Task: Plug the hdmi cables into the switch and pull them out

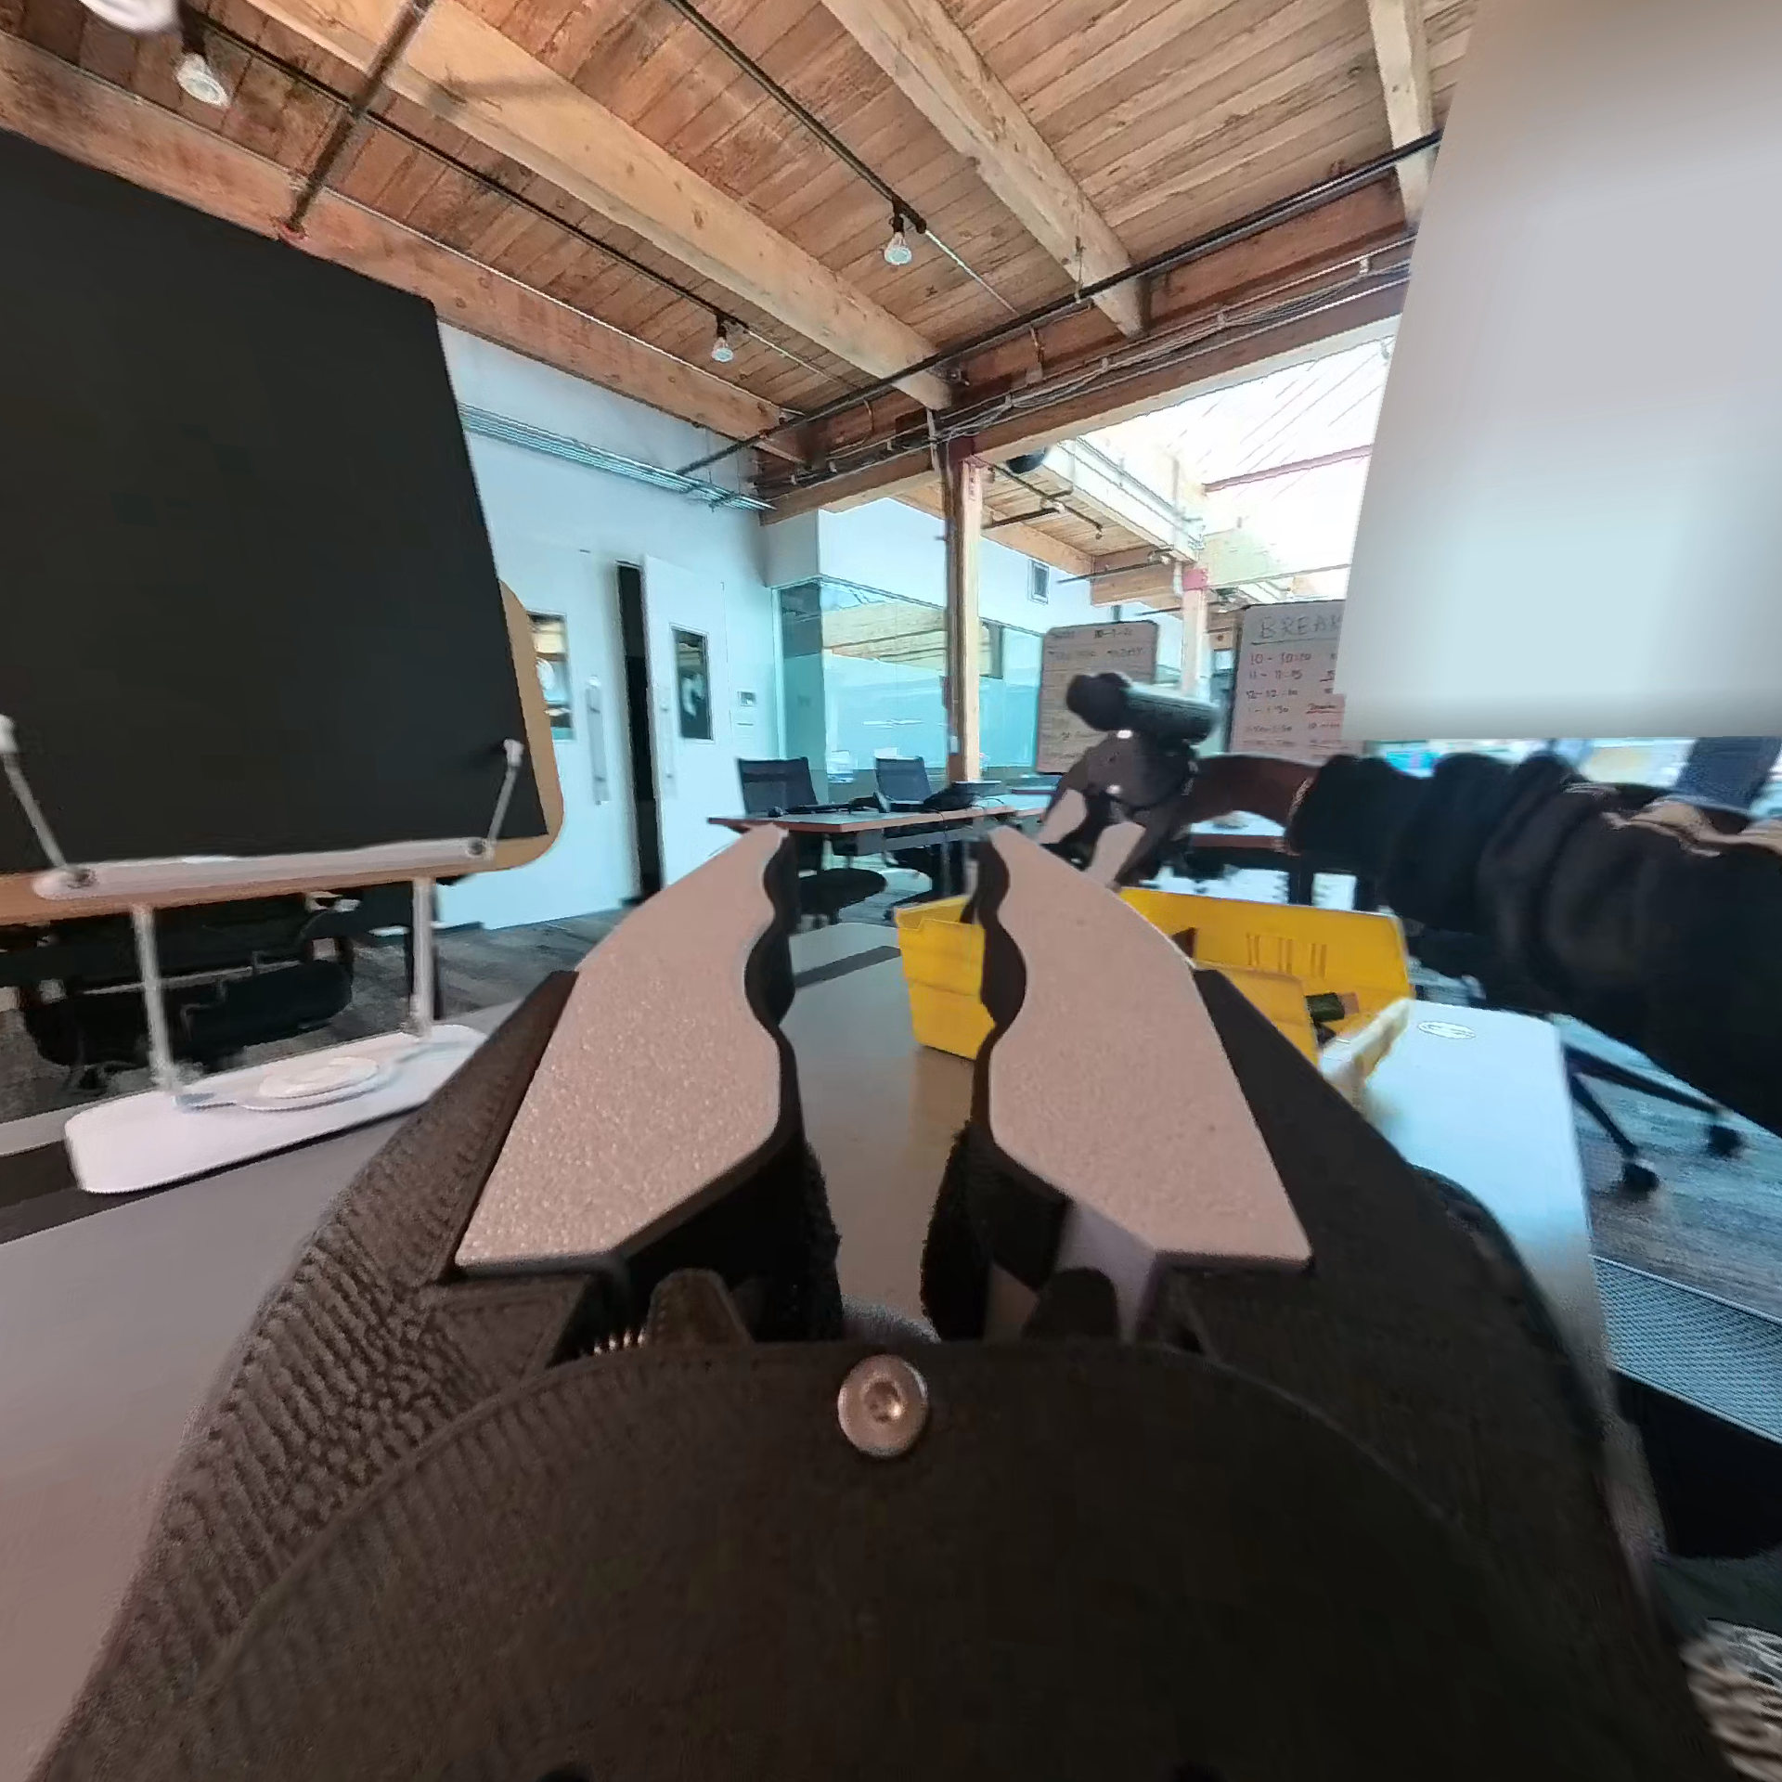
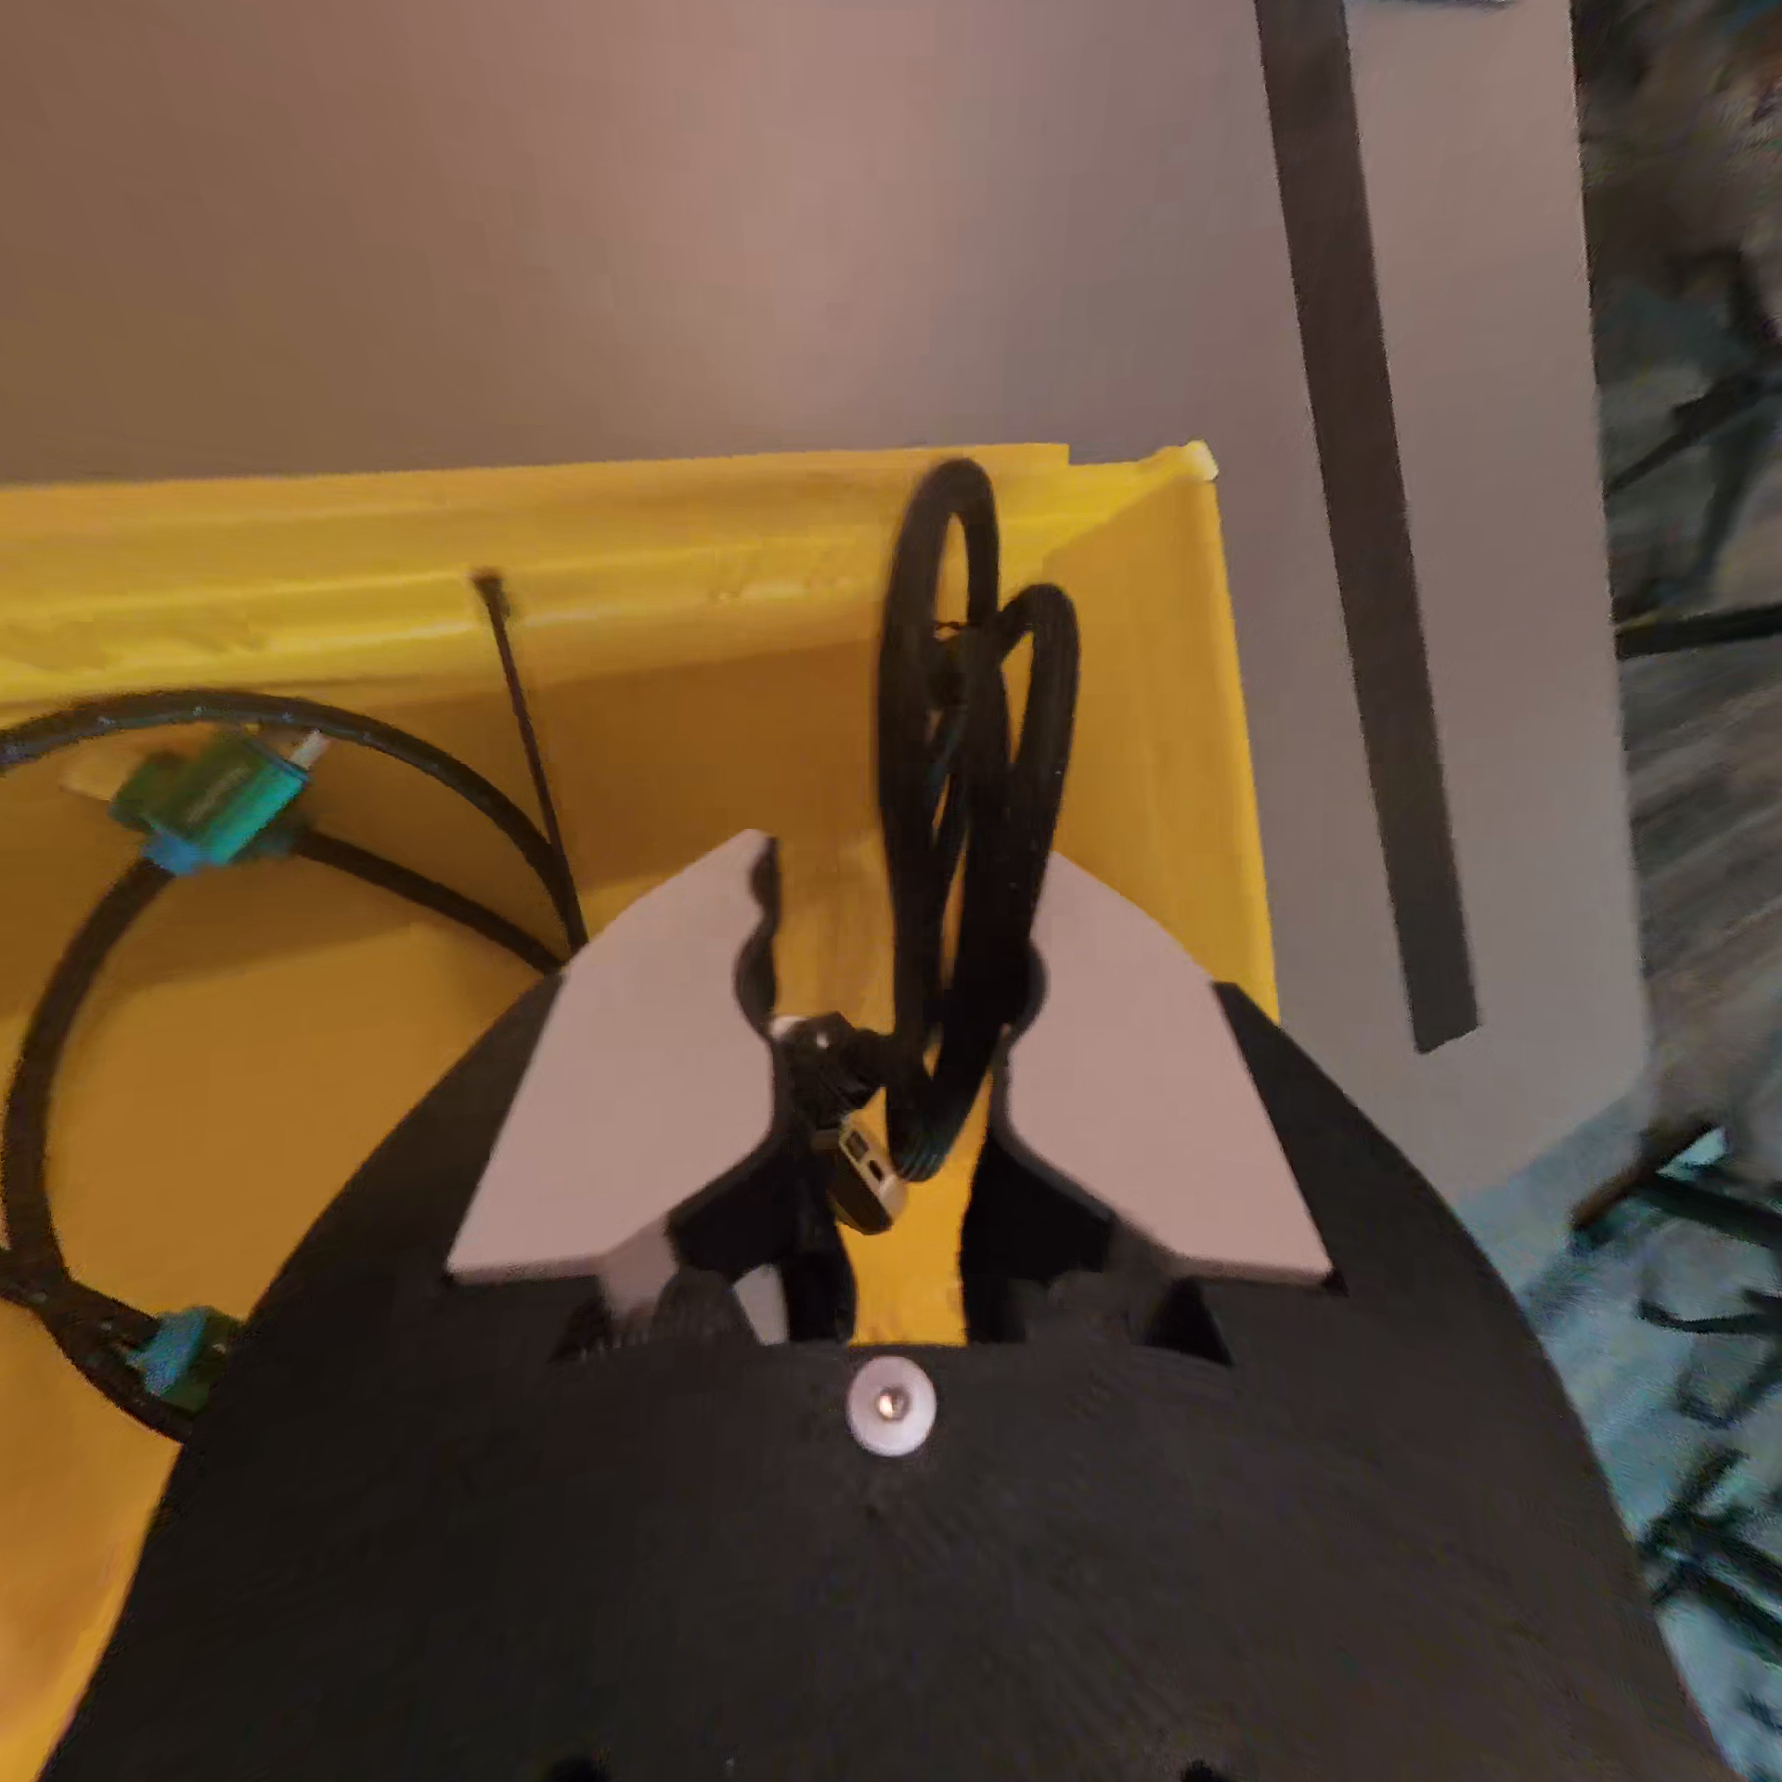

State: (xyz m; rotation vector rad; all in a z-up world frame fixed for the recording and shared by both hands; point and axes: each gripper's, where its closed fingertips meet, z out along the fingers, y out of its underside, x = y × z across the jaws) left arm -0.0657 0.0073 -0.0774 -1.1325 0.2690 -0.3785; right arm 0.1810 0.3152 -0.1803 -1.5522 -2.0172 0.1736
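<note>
Item: coiled black braided HDMI cable (image 2: 950,771). Loops stand upright against the far right inner wall of the yellow bin (image 2: 675,540); a metal plug end (image 2: 868,1172) with a black moulded boot lies at the foot of the coil. Slightly blurred.

Item: second black braided cable (image 2: 87,964), left part of the same bin. It curves in a wide arc, bears a teal-green connector housing (image 2: 217,796) with a metal tip pointing toward the back wall, and a second teal piece (image 2: 178,1350) lower down. A thin black cable tie (image 2: 530,762) leans on the back wall between the two cables.

Position relative to right tongs (image 2: 911,868): these point down into the bin, jaws set apart. The coil rises through the gap, close against the right finger; the plug end sits low in the gap, near the left finger. Whether either finger touches the cable cannot be told; no clamping is visible.

Left tongs (image 1: 882,853): held above the grey table (image 1: 193,1350), jaws parted, holding nothing. The bin lies just beyond their tips, to the right. Farther right, the other gripper is seen over the bin, held by a dark-sleeved arm (image 1: 1543,868).

Also on the table: a white stand (image 1: 260,1090) carrying a black board (image 1: 222,540), at left.

No switch can be made out.
</note>
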